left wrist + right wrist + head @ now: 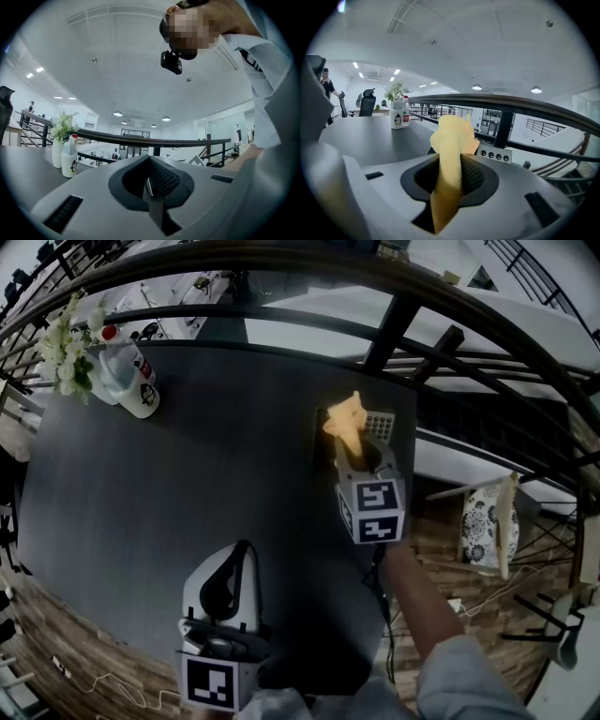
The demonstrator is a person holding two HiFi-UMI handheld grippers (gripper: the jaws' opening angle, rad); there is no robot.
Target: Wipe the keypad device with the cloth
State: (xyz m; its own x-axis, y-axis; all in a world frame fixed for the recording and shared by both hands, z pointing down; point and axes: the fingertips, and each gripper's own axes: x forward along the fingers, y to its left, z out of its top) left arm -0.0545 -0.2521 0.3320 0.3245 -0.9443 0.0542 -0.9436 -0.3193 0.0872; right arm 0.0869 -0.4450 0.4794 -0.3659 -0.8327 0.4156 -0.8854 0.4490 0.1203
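Head view: a person works at a dark table (206, 474) beside a railing (394, 329), a handheld gripper in each hand. The right gripper (361, 465) is clamped on a yellow cloth (345, 423), whose loose tuft stands out beyond the jaws. It points toward the keypad device (380, 425), which lies flat at about 2 o'clock on the table, close to the far right edge. The tuft overlaps the device's left side; whether it touches cannot be told. The left gripper (242, 554) hangs at 6 o'clock, well apart from the device, its jaws pressed together on nothing. A white bottle (131, 381) and a vase of flowers (70, 348) stand at 10 o'clock.

The cloth looks soft and limp, likely to fold or drag unless gripped near its middle with a short tuft left free, as it is now. The device appears small, light and rigid, with raised buttons. It may well skid toward the table edge under a sideways stroke. Light strokes suit it, and the idle left gripper could steady it by its long edges, clear of the buttons.
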